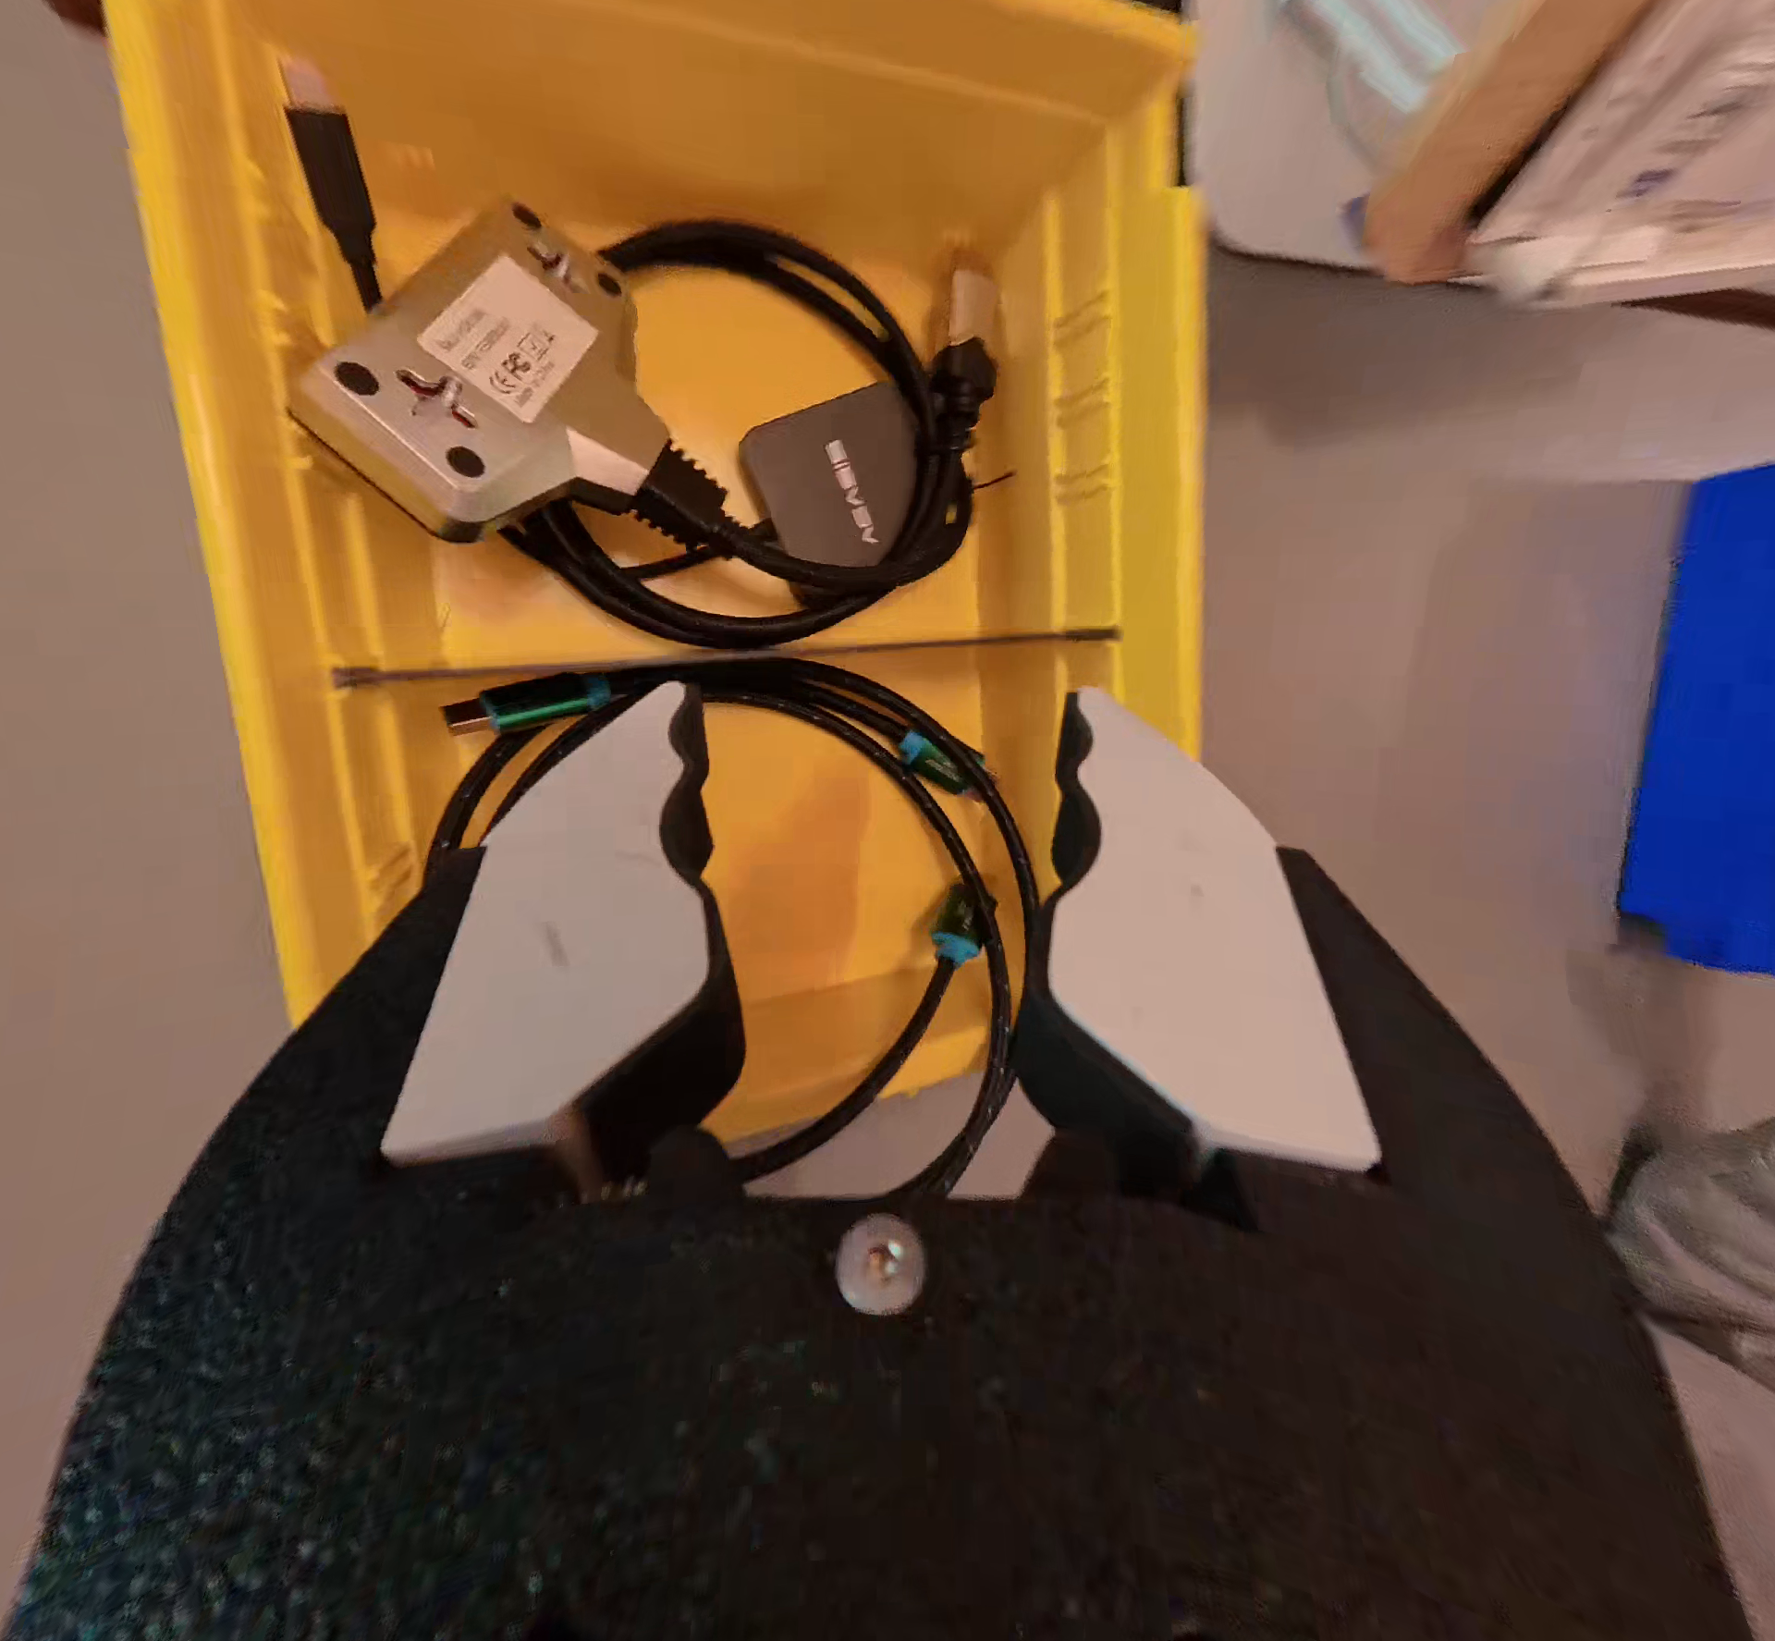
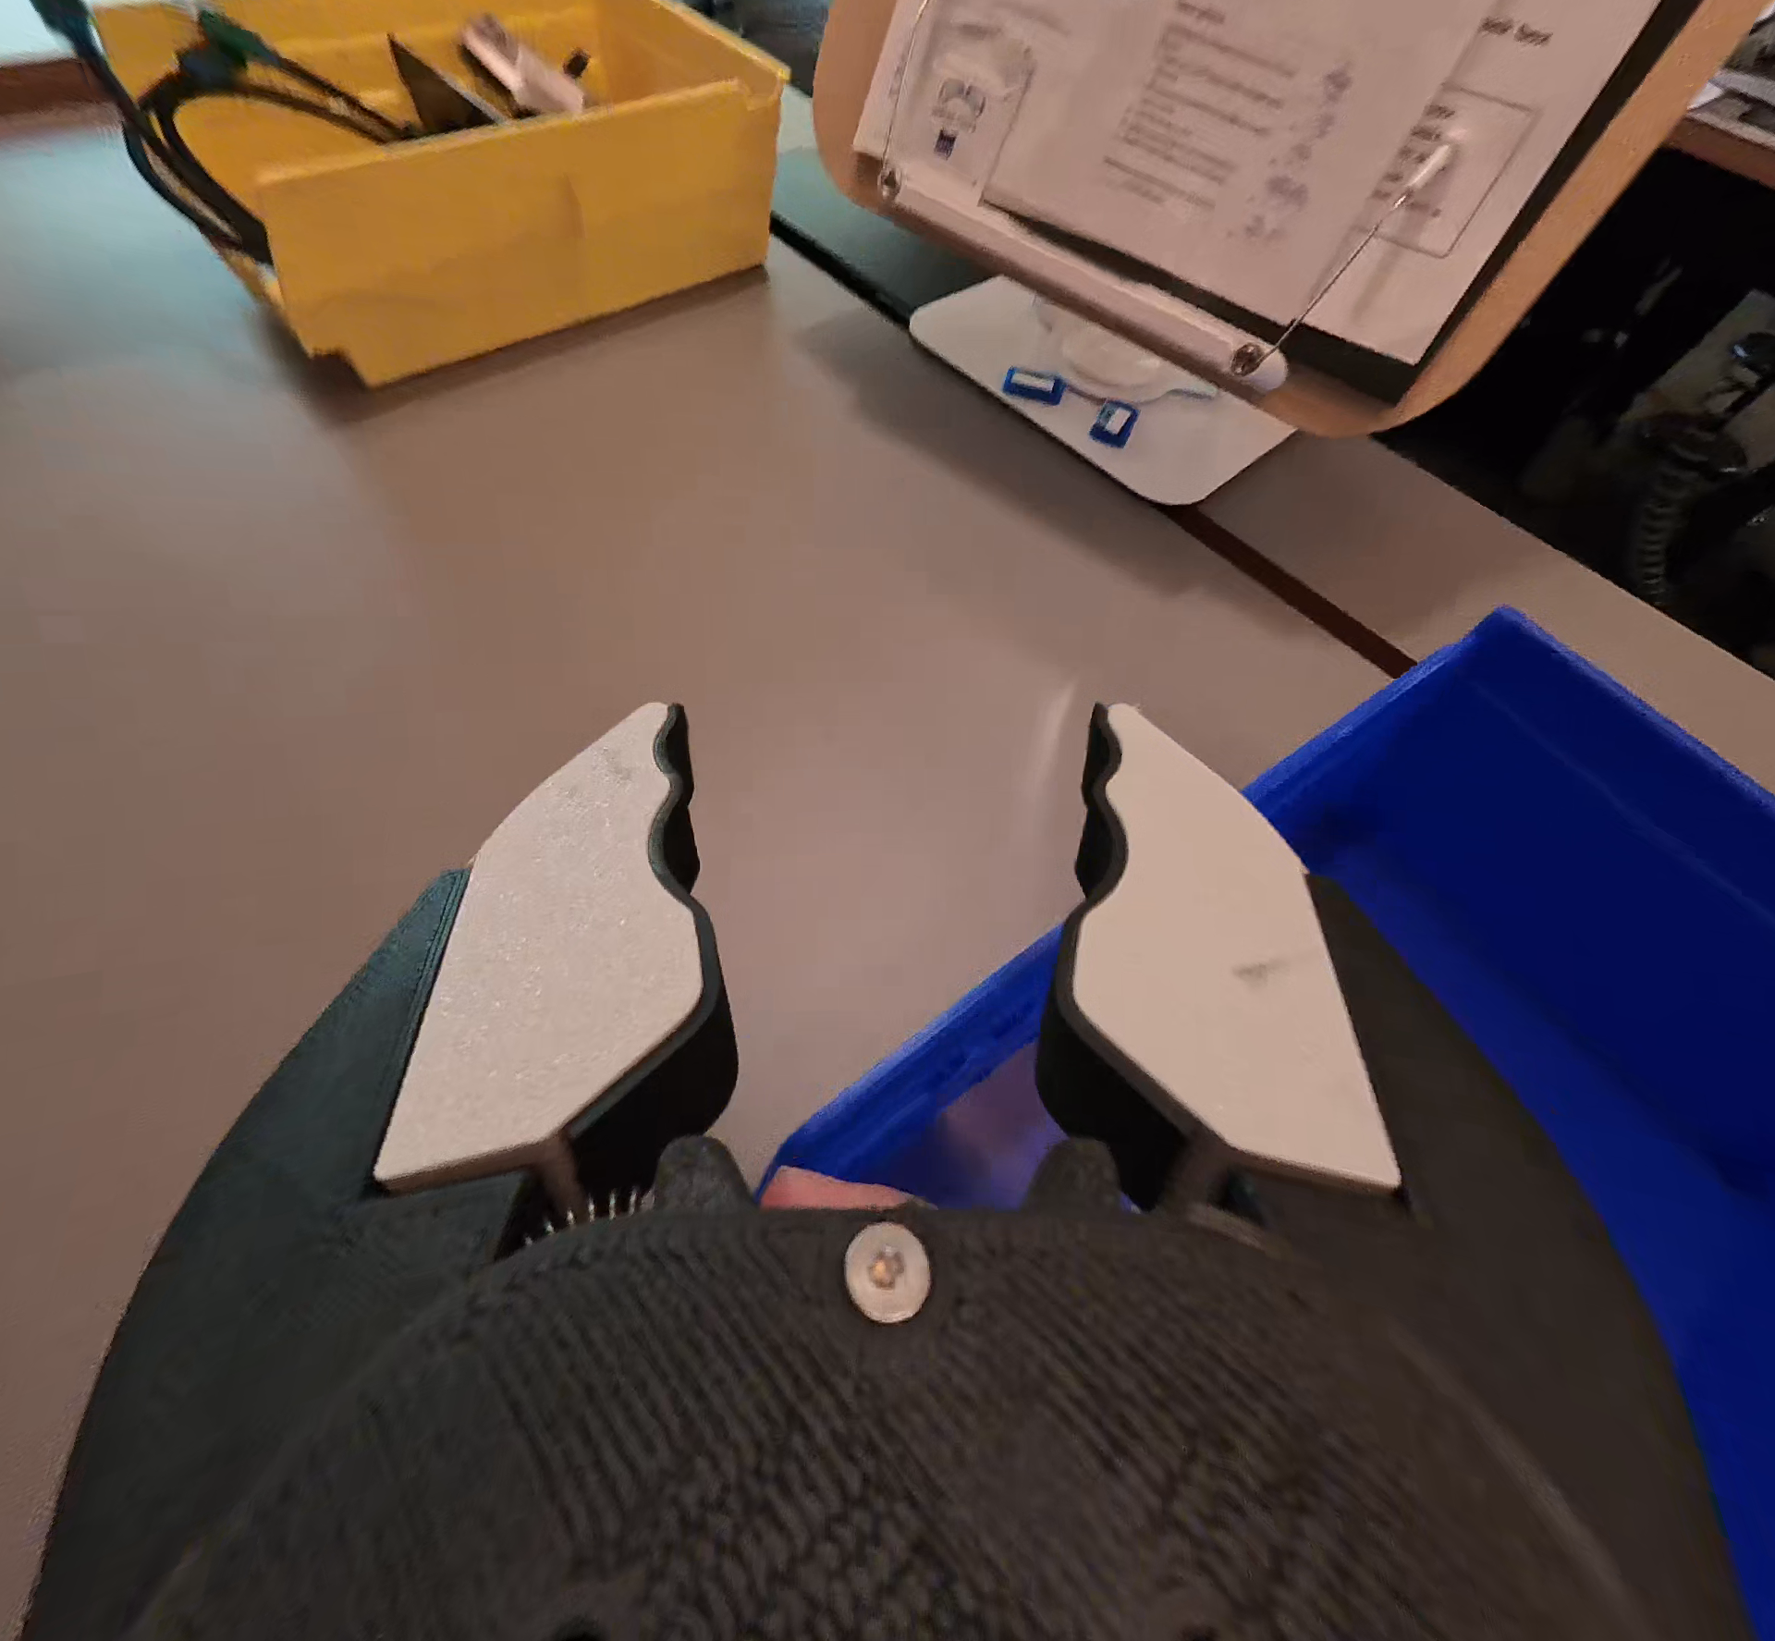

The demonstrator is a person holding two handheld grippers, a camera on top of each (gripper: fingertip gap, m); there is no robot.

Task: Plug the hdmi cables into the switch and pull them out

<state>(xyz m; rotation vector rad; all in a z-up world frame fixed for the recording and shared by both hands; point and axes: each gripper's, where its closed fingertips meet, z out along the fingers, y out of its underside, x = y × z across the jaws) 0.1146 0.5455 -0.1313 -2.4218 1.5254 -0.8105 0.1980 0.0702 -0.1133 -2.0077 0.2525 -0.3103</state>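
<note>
A yellow bin point(image 1: 672, 106) holds the parts. In its far compartment a silver switch box point(image 1: 471, 375) lies bottom up, with black cables point(image 1: 864, 327) coiled beside it and a small black box point(image 1: 836, 490). The near compartment holds a coiled braided cable with green and blue plugs point(image 1: 528, 706). My left gripper point(image 1: 879, 711) hovers open and empty above this near cable. My right gripper point(image 2: 888, 730) is open and empty over the grey table, far from the yellow bin point(image 2: 538, 241), which shows at the upper left of the right wrist view.
A blue bin point(image 2: 1537, 874) sits under my right gripper's right finger, and shows at the right edge of the left wrist view point(image 1: 1710, 711). A wooden document stand with papers point(image 2: 1249, 106) on a white base stands at the table's far right. A thin divider point(image 1: 720, 658) splits the yellow bin.
</note>
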